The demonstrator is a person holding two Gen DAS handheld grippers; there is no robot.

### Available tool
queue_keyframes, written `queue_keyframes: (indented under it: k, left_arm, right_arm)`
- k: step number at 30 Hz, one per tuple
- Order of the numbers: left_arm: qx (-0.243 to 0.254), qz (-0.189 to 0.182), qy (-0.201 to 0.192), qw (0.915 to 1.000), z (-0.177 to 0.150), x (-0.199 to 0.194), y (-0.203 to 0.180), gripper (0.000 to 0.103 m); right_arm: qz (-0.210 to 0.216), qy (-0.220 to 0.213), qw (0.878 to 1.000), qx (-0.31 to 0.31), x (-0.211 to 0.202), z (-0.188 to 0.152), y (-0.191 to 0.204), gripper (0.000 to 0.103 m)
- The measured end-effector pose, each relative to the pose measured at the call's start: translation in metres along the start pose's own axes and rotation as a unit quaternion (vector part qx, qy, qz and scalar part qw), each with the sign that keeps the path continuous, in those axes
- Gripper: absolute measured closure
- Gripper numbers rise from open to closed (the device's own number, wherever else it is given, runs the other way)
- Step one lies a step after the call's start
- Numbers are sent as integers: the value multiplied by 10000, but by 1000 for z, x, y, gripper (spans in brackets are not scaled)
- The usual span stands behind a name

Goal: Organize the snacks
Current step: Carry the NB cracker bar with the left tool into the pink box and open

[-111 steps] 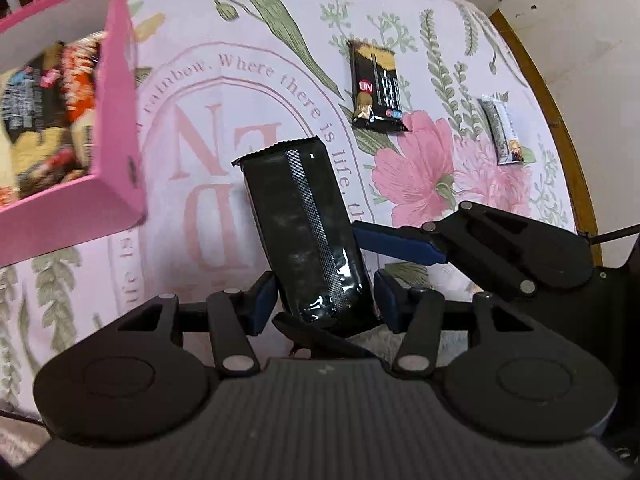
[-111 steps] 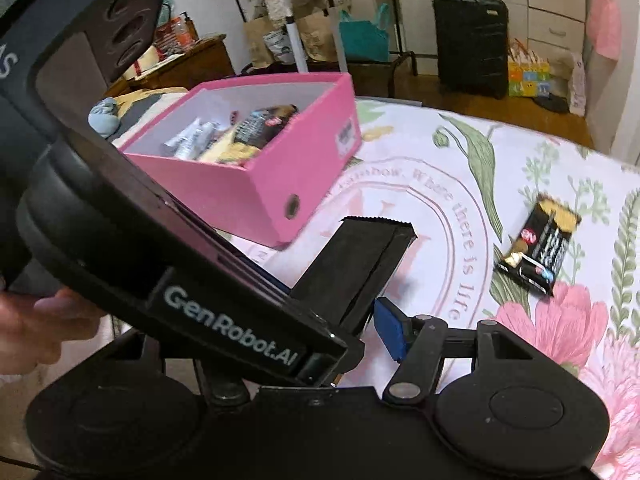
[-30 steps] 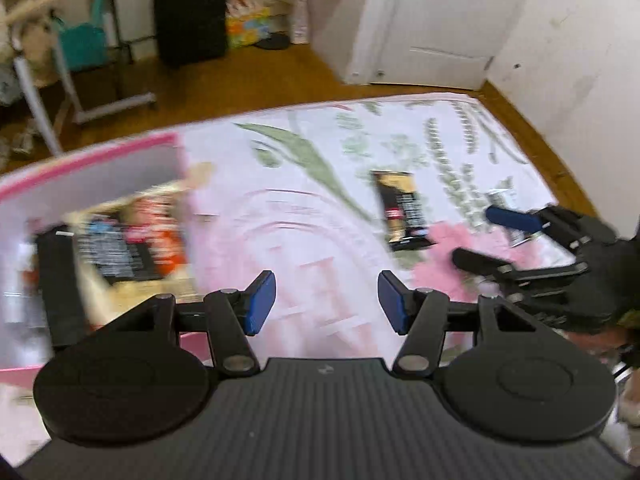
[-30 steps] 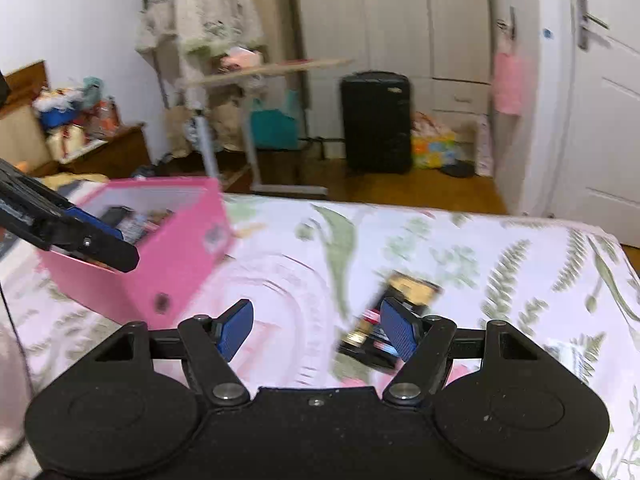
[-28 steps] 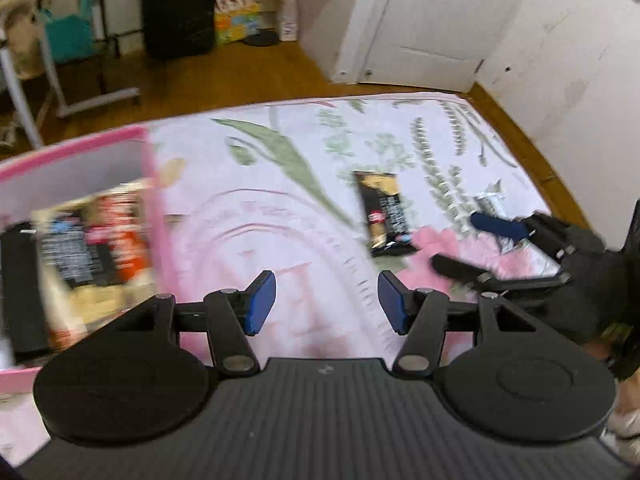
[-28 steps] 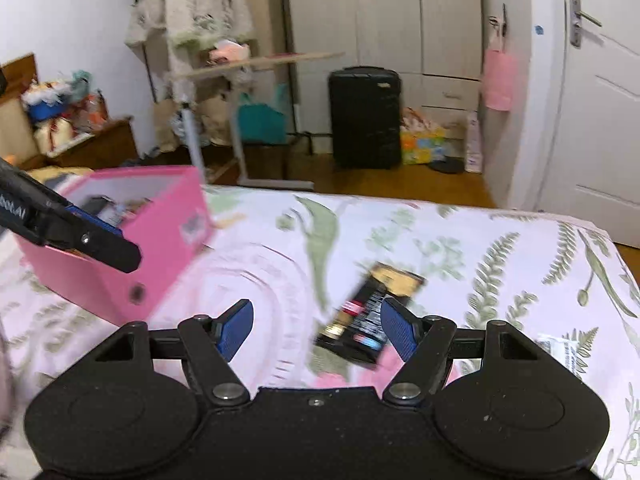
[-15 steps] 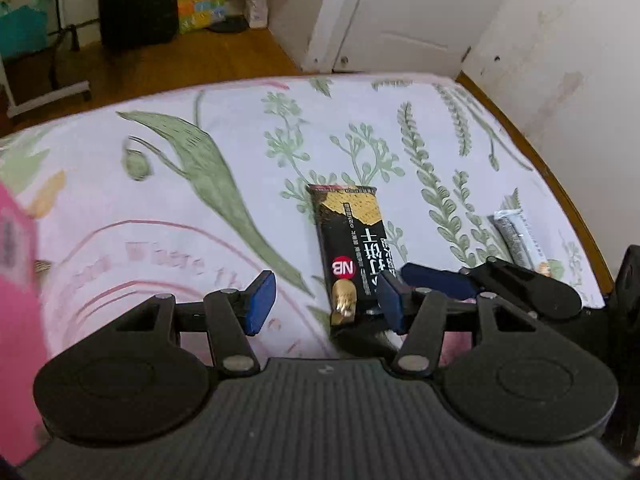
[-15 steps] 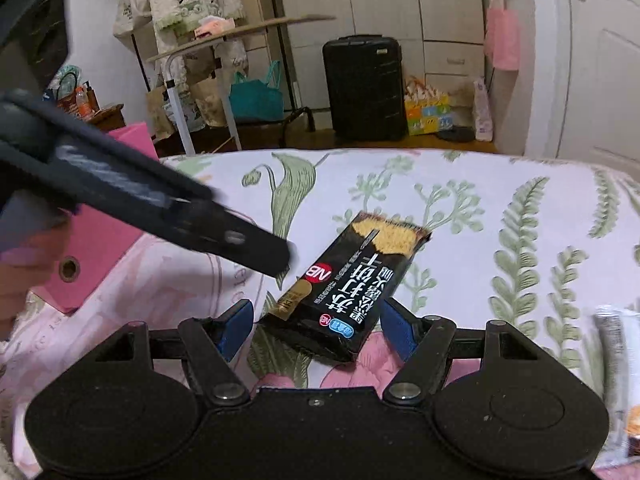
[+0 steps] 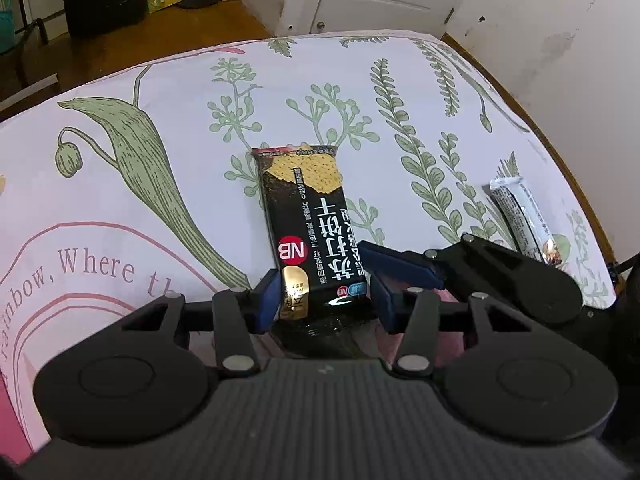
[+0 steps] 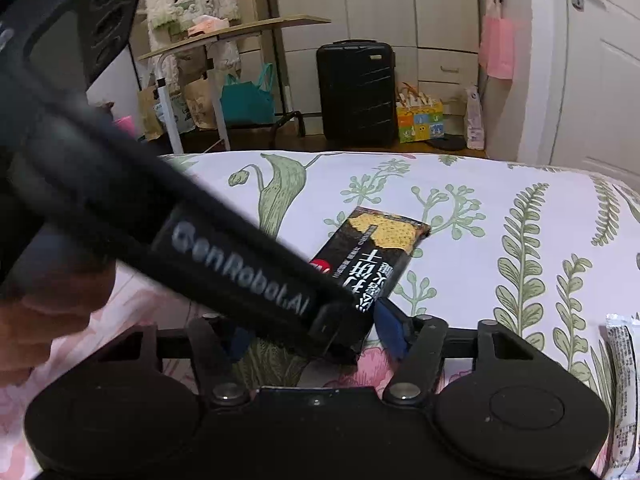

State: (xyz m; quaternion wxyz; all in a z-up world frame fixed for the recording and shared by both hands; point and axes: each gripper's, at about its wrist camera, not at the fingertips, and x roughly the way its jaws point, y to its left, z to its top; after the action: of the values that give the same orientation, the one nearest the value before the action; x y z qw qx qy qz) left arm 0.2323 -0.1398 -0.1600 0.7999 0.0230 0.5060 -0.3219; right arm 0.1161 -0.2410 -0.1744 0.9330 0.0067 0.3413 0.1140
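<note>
A flowered cloth covers the surface (image 9: 120,128). Both hand-held grippers have dropped from the box to one black cracker packet (image 9: 312,236): left hand-held gripper (image 9: 324,300) closing around its near end, right hand-held gripper (image 10: 316,334) closing alongside. Pickup looks imminent.

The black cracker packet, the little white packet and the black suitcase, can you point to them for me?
black cracker packet (image 9: 310,216): left wrist view, middle of its printed front.
white packet (image 9: 522,214): left wrist view, middle of the wrapper.
black suitcase (image 10: 356,94): right wrist view, centre of its ribbed front.
</note>
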Motion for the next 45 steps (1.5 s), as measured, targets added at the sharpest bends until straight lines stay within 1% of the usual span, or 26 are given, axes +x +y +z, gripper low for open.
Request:
queue_keyframes:
  k: [3, 8, 12, 14, 16, 21, 25, 28, 31, 33, 35, 39, 45]
  left_arm:
    - [-31, -2, 75, 10000, -2, -7, -1, 56]
    - [-274, 76, 398, 9988, -8, -22, -2, 55]
    - [-282, 143, 552, 9980, -17, -38, -6, 54]
    - [-439, 176, 632, 9969, -21, -47, -6, 54]
    - [-481, 198, 630, 9967, -25, -56, -8, 54]
    - [-338, 305, 630, 9970, -38, -79, -19, 54]
    - [-367, 243, 658, 9969, -49, -102, -22, 54]
    - [-429, 210, 617, 9969, -59, -122, -23, 54]
    - [-455, 233, 495, 9975, -69, -142, -23, 54]
    - [-541, 305, 319, 9976, -78, -155, -23, 54]
    - [-581, 417, 221, 9972, -89, -164, -23, 54]
    - [-689, 499, 93, 9963, -106, -181, -17, 54]
    - [-913, 717, -201, 9930, -122, -212, -1, 54]
  right_arm:
    - [33, 80, 10000, 47, -6, 2, 3, 39]
    - [115, 247, 9996, -3, -20, 1, 18, 39]
    - [196, 362, 9992, -13, -33, 4, 31, 40]
    - [254, 379, 9989, -53, -43, 3, 38, 41]
    - [261, 342, 9991, -14, -51, 3, 44, 41]
    - [351, 418, 9984, 128, -68, 6, 53, 41]
    - [417, 496, 9978, 99, -86, 9, 66, 41]
    - [469, 499, 9976, -27, -100, 10, 79, 41]
    - [491, 461, 9976, -170, -110, 15, 91, 41]
    - [504, 444, 9976, -194, -115, 17, 99, 42]
    - [525, 429, 9973, -273, -120, 15, 109, 42]
    - [539, 406, 9958, -619, -128, 14, 131, 42]
    - [749, 338, 9911, -1049, -132, 24, 162, 42]
